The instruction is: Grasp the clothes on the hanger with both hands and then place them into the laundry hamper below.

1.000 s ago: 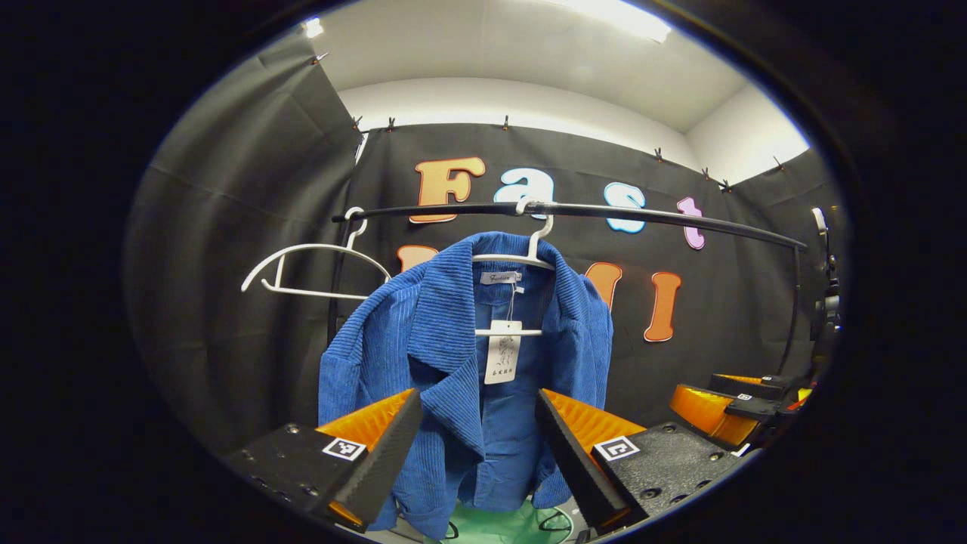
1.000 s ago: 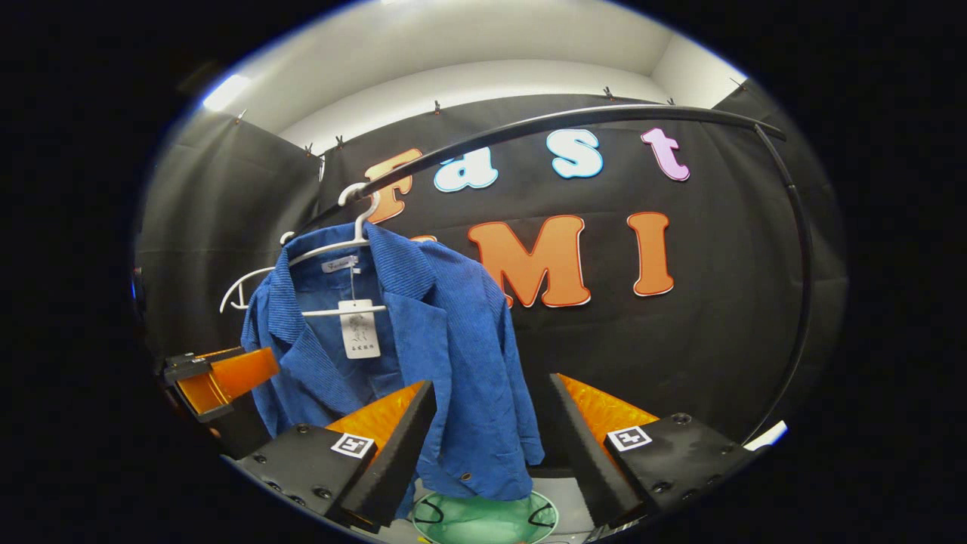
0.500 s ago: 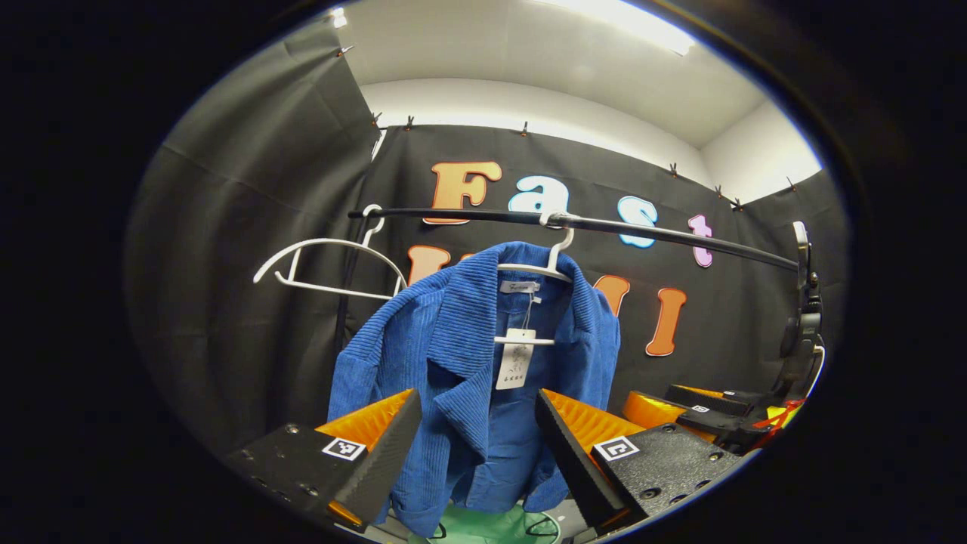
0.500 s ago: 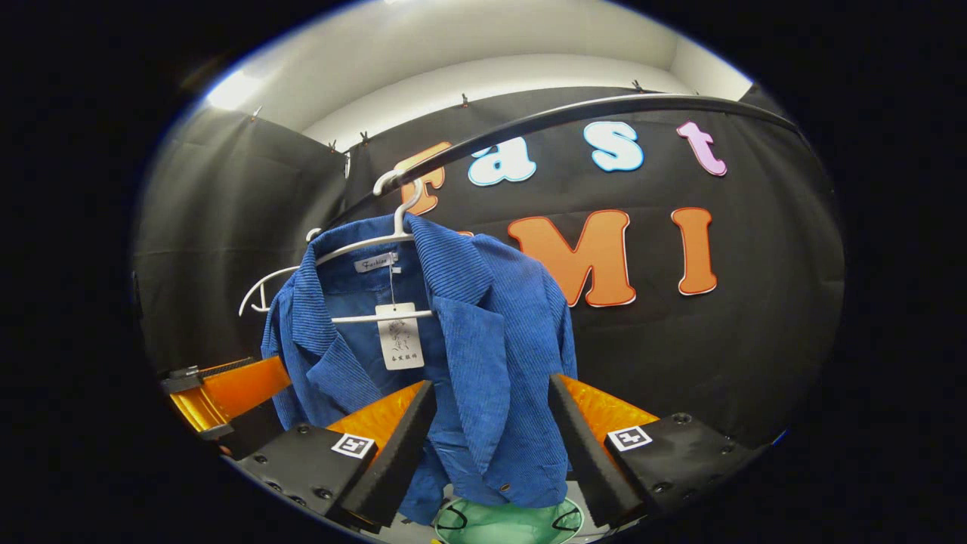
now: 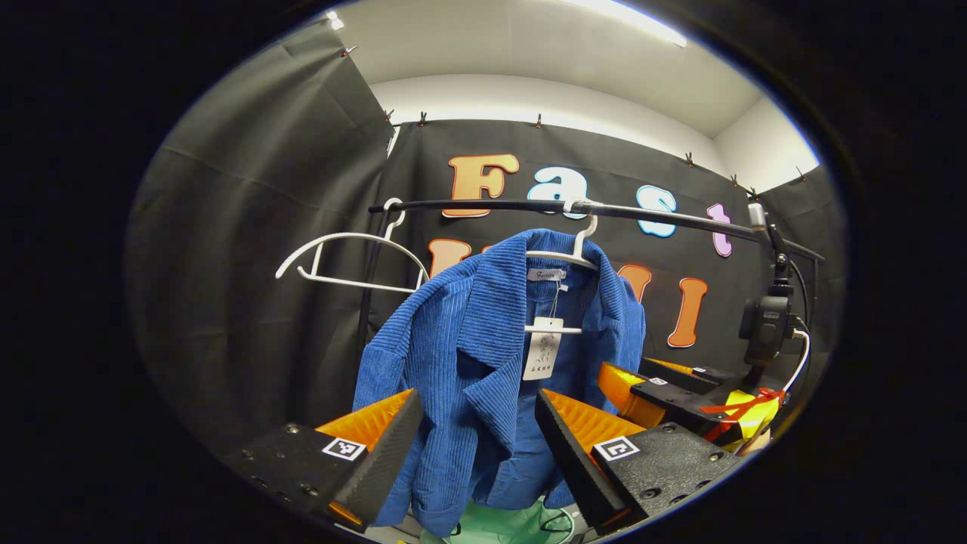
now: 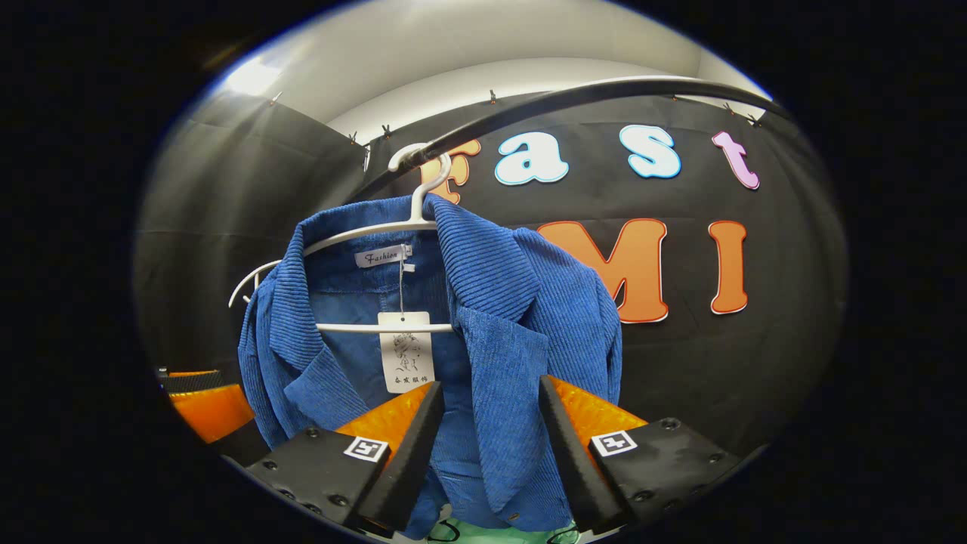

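Observation:
A blue corduroy jacket (image 5: 468, 347) (image 6: 498, 317) with a paper tag hangs on a white hanger (image 5: 563, 257) (image 6: 378, 230) from a black rail (image 5: 604, 210) (image 6: 559, 98). My left gripper (image 5: 477, 446) stands open, its fingers framing the jacket's left front panel without touching it. My right gripper (image 6: 483, 438) is open too, close before the jacket's right front panel. The right gripper (image 5: 650, 381) also shows beyond the jacket in the left gripper view. A bit of the green hamper (image 5: 514, 525) (image 6: 498, 535) shows below the jacket's hem.
An empty white hanger (image 5: 351, 261) hangs on the rail to the jacket's left. A camera on a stand with cables (image 5: 764, 325) is at the right in the left gripper view. Black cloth walls close the booth behind and to the left.
Both grippers have come closer to the jacket, which looks larger now, most of all in the right gripper view. The right gripper has moved nearer the jacket's right side. Both remain open.

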The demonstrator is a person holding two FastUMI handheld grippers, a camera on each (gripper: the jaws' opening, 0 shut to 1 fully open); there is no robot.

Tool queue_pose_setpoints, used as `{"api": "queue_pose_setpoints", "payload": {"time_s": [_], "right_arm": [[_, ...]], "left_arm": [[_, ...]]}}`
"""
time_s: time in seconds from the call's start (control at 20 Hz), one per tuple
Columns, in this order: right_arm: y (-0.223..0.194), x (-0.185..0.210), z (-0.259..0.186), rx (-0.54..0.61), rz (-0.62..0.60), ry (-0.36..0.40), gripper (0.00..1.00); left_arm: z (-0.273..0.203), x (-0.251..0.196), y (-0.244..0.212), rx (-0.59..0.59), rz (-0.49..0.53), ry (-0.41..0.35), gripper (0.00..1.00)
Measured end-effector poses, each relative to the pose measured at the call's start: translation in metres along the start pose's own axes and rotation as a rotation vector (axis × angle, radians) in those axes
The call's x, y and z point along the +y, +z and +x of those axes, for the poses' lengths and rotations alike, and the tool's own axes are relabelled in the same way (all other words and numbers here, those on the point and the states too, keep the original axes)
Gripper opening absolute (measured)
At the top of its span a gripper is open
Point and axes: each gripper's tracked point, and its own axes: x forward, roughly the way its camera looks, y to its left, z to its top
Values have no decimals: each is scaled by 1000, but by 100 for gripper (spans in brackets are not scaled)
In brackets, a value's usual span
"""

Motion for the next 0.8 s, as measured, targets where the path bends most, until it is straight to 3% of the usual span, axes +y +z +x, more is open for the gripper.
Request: {"api": "queue_pose_setpoints", "payload": {"time_s": [0.15,0.3,0.35,0.4,0.45,0.5,0.55,0.6,0.65,0.8], "right_arm": [[-9,0,13,24,28,18,69],[-16,-3,24,44,63,29,53],[-18,-1,26,52,79,41,31],[-20,-3,29,52,86,43,30],[-22,-6,31,56,95,34,41],[-22,-4,31,60,115,50,0],[-24,-2,33,64,126,58,12],[-25,-1,33,67,133,65,2],[-25,-2,31,70,134,73,12],[-25,-1,36,67,165,88,7]], "left_arm": [[5,-3,-5,7,21,4,92],[15,-6,-9,14,30,6,92],[19,-7,-12,19,30,8,92],[22,-7,-13,21,31,12,92],[25,-6,-13,18,33,24,92],[30,-6,-13,15,36,31,92],[35,-6,-15,17,40,34,92],[38,-7,-16,21,42,37,95],[41,-7,-18,24,42,39,92],[55,-10,-24,35,28,44,92]]}}
